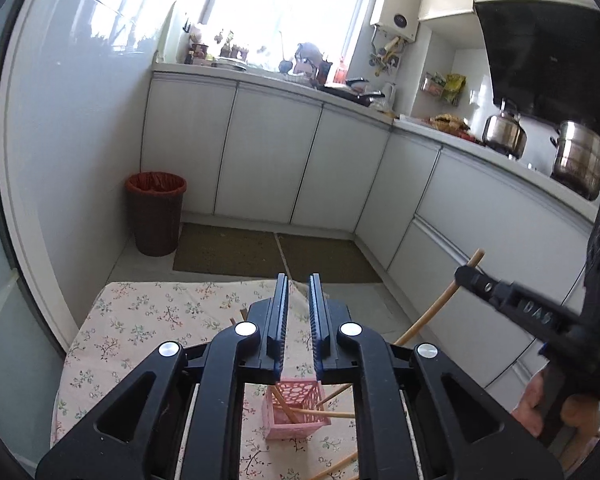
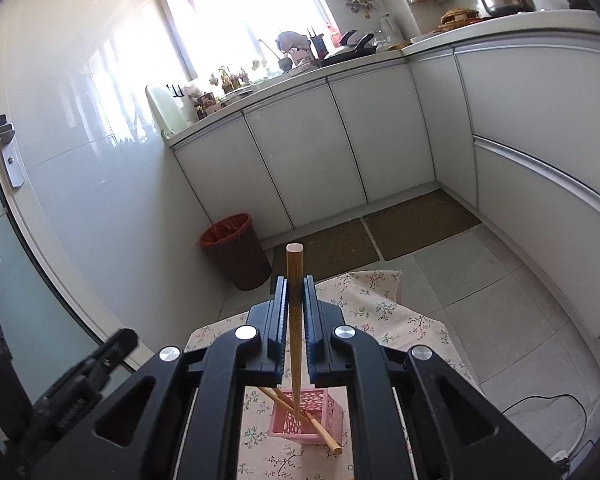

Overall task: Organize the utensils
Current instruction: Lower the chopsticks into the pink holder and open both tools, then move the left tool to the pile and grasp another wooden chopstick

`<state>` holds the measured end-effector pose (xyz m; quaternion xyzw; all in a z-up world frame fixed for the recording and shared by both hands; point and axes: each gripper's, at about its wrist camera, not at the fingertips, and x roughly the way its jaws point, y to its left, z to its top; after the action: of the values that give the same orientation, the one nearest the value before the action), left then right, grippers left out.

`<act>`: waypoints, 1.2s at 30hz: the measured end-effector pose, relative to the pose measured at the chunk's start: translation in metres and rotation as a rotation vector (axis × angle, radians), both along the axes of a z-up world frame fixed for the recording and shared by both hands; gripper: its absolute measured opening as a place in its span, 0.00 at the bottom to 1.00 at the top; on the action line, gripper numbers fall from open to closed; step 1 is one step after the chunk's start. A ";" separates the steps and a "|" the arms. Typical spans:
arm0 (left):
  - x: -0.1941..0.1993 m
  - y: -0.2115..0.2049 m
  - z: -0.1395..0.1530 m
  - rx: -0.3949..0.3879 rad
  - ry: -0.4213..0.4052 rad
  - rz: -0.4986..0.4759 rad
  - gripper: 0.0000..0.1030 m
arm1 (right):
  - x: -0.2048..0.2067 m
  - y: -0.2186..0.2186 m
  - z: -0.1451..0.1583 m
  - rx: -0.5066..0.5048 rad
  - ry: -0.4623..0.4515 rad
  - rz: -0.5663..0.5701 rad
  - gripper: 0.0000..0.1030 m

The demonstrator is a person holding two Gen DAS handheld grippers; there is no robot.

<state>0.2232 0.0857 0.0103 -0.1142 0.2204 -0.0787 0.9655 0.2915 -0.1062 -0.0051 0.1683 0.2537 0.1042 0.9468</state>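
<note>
Gripping 1 chopstick [image 2: 295, 264] in the right claw [image 2: 296, 280], jaws pinched narrow on its shaft. Holding it nearly upright, blunt end sticking up past the fingertips and thin end pointing down at the pink basket [image 2: 296, 426]. Hovering the left claw [image 1: 299, 280] above the same basket, jaws standing a narrow gap apart and carrying nothing. Keeping the basket on the flowered tablecloth [image 2: 380, 312], with other chopsticks [image 1: 320, 413] leaning inside it and poking over its rim. Showing 1 more stick lying on the cloth just beside the basket, in the left view.
</note>
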 end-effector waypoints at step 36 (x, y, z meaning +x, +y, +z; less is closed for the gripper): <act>-0.045 -0.031 -0.051 0.224 0.257 -0.116 0.93 | -0.132 -0.056 -0.067 -0.130 0.070 -0.221 0.93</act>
<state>0.1781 0.0548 -0.0411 -0.0023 0.3555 -0.0938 0.9299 0.1593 -0.1626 -0.0723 0.1372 0.2727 -0.0234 0.9520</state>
